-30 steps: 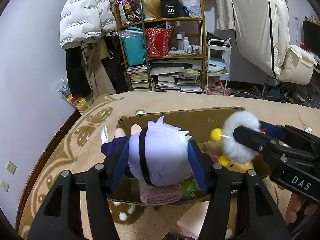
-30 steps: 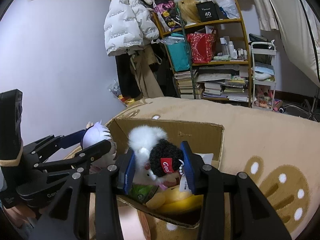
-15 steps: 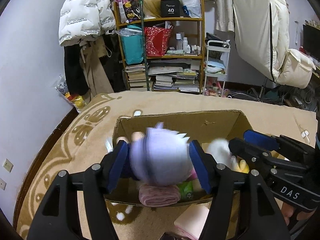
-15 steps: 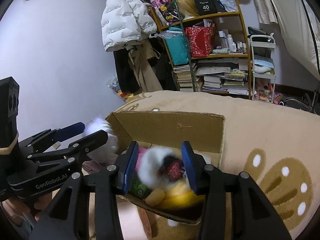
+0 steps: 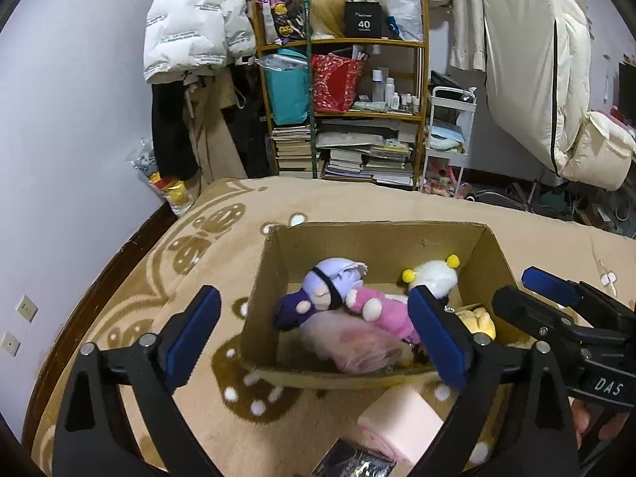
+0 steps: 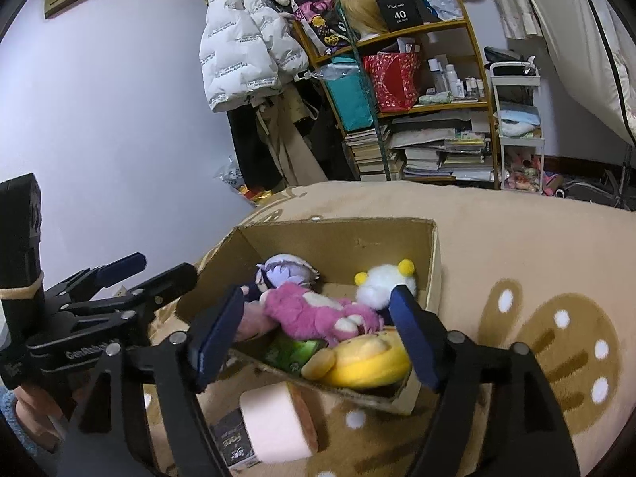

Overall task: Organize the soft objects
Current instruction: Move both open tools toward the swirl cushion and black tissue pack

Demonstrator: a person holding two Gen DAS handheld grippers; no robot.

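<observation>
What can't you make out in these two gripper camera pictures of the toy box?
- Green item: right wrist view, mostly buried under the pink plush and yellow plush.
- Dark box: print too small to read.
- Pink roll: left wrist view, partly hidden behind the left gripper.

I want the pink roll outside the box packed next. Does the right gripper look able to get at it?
Probably yes: the right gripper is open and empty, and the pink roll lies uncovered on the blanket in front of the box.
</observation>
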